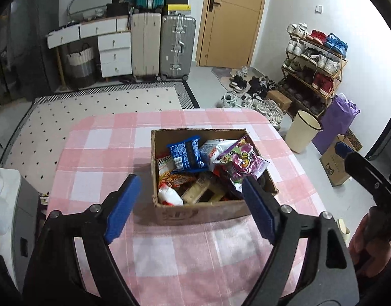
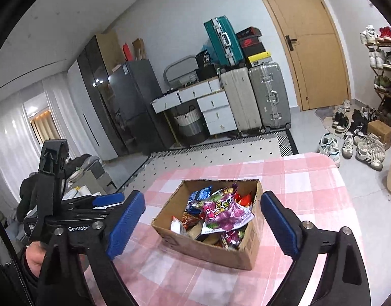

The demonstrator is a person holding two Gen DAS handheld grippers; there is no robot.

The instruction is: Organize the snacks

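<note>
A cardboard box (image 1: 203, 211) full of snack packets stands on the pink checked tablecloth (image 1: 98, 153). On top lie a purple packet (image 1: 242, 163) and a blue packet (image 1: 186, 154). The box (image 2: 208, 247) and purple packet (image 2: 226, 214) also show in the right wrist view. My left gripper (image 1: 190, 204) is open and empty, held above the box's near edge. My right gripper (image 2: 203, 216) is open and empty, held over the box from the right. The right gripper also shows at the right edge of the left wrist view (image 1: 368, 176); the left gripper shows at the left of the right wrist view (image 2: 103, 201).
Beyond the table are a dotted rug (image 1: 93, 107), suitcases (image 1: 177, 46), white drawers (image 1: 113, 51), a door (image 1: 231, 17), a shoe rack (image 1: 315, 63) with shoes on the floor, a cream bin (image 1: 302, 134) and a purple bag (image 1: 338, 122).
</note>
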